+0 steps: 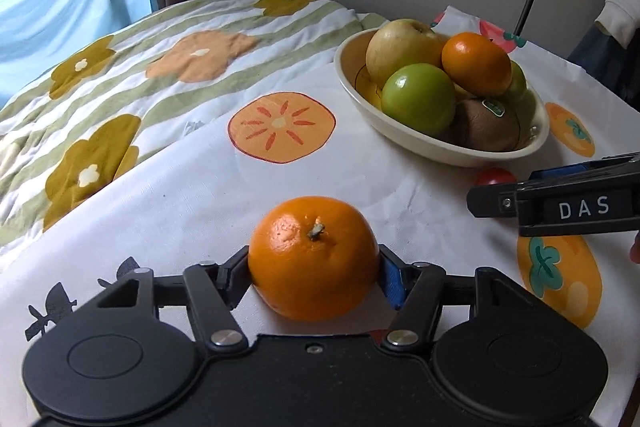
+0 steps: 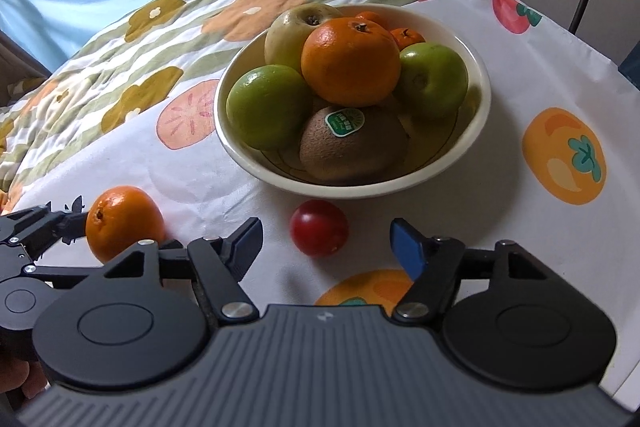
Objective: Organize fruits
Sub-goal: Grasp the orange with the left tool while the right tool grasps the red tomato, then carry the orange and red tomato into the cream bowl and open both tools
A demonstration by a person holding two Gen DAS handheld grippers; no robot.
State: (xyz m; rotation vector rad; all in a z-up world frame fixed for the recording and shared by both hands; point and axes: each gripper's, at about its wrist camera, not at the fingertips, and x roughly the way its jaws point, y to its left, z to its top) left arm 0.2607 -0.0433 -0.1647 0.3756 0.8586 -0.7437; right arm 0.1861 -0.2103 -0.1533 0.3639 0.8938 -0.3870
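both left fingers (image 1: 390,277) touch the orange (image 1: 313,259) between them.

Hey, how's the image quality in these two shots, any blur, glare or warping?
Left wrist view: sharp orange, fisheye bending the tablecloth edges, soft window daylight. Right wrist view: slight blur, mild sheen on the green apple, soft shadow under the bowl.

Cream bowl (image 2: 476,115) holds green apples (image 2: 268,107) and an orange (image 2: 350,61); the cloth (image 2: 520,75) is white with orange fruit prints.
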